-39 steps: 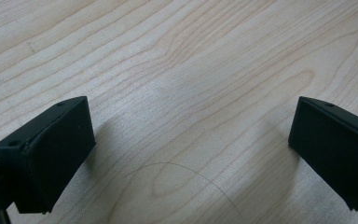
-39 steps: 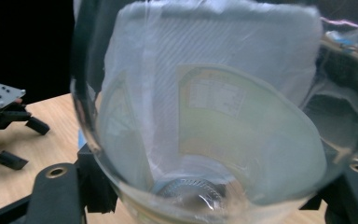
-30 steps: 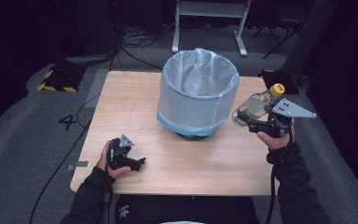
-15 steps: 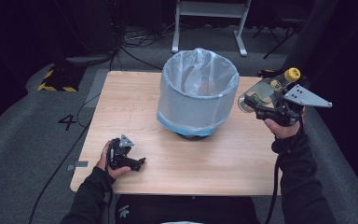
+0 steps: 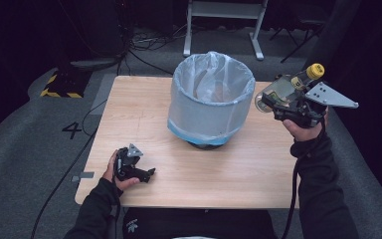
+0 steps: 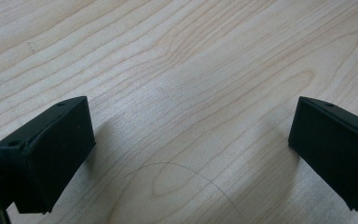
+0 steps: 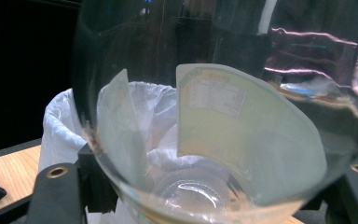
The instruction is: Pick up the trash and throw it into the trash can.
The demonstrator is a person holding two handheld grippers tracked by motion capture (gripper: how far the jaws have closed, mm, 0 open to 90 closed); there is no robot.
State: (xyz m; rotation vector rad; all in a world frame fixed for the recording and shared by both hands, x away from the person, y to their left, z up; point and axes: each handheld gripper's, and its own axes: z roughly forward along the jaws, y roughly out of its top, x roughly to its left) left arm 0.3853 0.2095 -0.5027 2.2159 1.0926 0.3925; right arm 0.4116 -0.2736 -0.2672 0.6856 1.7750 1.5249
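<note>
A clear plastic bottle [image 5: 280, 91] with a yellow cap [image 5: 315, 70] and a pale label hangs in the air beside the right rim of the bin. My right gripper [image 5: 274, 101] is shut on it. In the right gripper view the bottle [image 7: 223, 116] looms close, between the jaws, with the bin [image 7: 58, 126] behind it. The round bin [image 5: 211, 102], lined with a whitish plastic bag, stands mid-table. At the table's front left my left gripper [image 5: 142, 172] rests in a hand, open, with bare wood between its fingers [image 6: 46, 154].
The wooden table [image 5: 258, 169] has bare room in front of and left of the bin. Behind it on the grey floor stand a white metal frame [image 5: 224, 25] and cables. A yellow-black striped block [image 5: 59, 84] and a "4" mark [image 5: 74, 130] lie at the left.
My right gripper has lifted the bottle higher and brought it nearer the bin's rim. The left gripper has stayed put.
</note>
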